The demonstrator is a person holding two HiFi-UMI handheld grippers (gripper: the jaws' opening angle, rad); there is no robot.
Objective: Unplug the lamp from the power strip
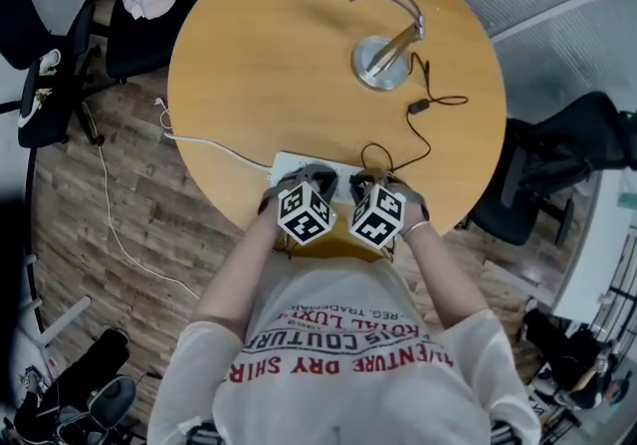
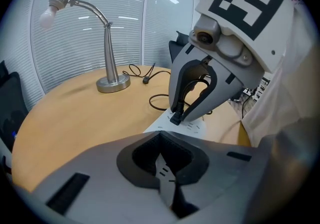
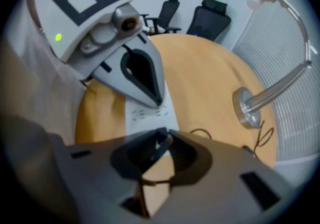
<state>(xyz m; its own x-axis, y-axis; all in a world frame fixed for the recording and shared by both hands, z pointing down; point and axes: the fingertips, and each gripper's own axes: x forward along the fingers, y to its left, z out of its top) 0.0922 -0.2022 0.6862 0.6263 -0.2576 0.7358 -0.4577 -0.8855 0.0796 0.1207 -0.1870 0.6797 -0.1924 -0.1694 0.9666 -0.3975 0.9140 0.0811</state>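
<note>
A silver gooseneck lamp (image 1: 378,30) stands at the far side of the round wooden table (image 1: 259,65). Its black cord (image 1: 430,129) runs back to a white power strip (image 1: 283,170) at the near edge. Both grippers sit over the strip. My right gripper (image 2: 176,116) is shut on the lamp's black plug (image 2: 176,119), which sits in the strip (image 2: 194,128); the same plug (image 3: 160,144) shows between my own jaws. My left gripper (image 3: 157,101) is shut, with its tips resting on the strip (image 3: 150,119) beside the plug.
The strip's white cable (image 1: 214,144) leaves the table on the left and trails over the wooden floor. Black office chairs stand at the left (image 1: 139,30) and right (image 1: 557,169). The person's torso is close against the near table edge.
</note>
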